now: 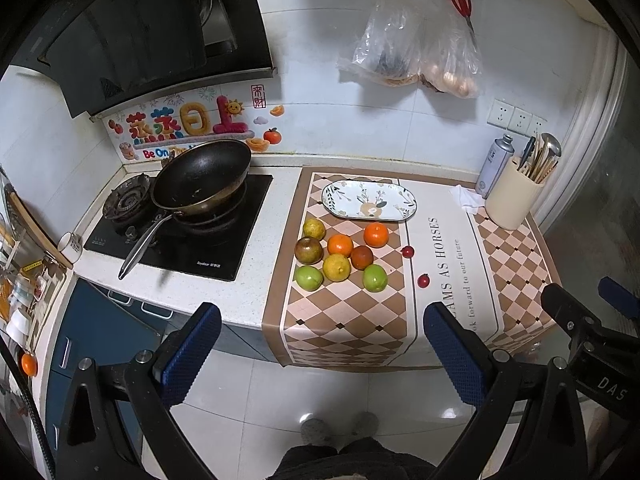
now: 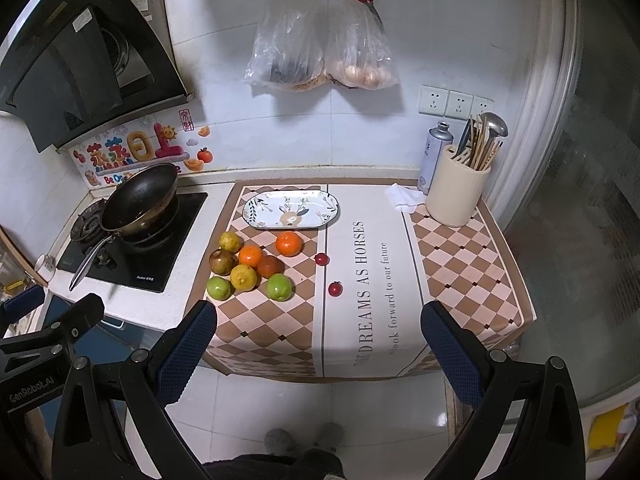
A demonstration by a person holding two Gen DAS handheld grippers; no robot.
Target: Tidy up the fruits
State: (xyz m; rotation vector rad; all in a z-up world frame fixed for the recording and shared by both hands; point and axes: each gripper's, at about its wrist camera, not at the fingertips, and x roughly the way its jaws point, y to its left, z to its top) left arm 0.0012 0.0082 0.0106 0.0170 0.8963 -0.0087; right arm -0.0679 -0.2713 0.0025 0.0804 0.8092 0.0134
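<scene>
Fruits [image 1: 340,258]: eight round pieces clustered on the checked cloth [image 1: 348,320], near its left side, most touching a neighbour. Two bright oranges [image 1: 376,235], two green [image 1: 375,278], two yellow [image 1: 337,267], two dull brown-red [image 1: 309,250]. Skins smooth, lightly glossy.

Small red fruits [image 1: 423,281]: two, apart from the cluster, lying on the cloth's white printed band just right of it.

Plate [image 1: 369,201]: oval, pale, leaf-and-deer pattern, glazed; behind the cluster, nothing on it.

Cloth: brown-and-cream diamond check with a white lettered panel, draped over the front edge of the surface [image 1: 260,264].

Surface: pale speckled counter against a white tiled wall. Black glass stove [image 1: 224,248] on the left, dark pan [image 1: 202,178] with a long metal handle on a burner. Cream utensil holder [image 1: 513,196] and metal spray can [image 1: 494,166] at back right, crumpled white tissue [image 1: 466,198] beside them.

Wall: two clear plastic bags [image 1: 408,52] and red scissors [image 1: 461,0] hanging from a rail; sockets [image 1: 516,118]; black range hood [image 1: 140,28] at upper left.

Left gripper [image 1: 322,354]: wide apart, holding nothing, over the floor short of the surface. Blue textured pads, black frame.

Right gripper [image 2: 318,356]: likewise wide apart and holding nothing.

Right view only: frosted glass door [image 2: 580,220] at right. Left view only: cluttered shelf [image 1: 24,292] at far left.
</scene>
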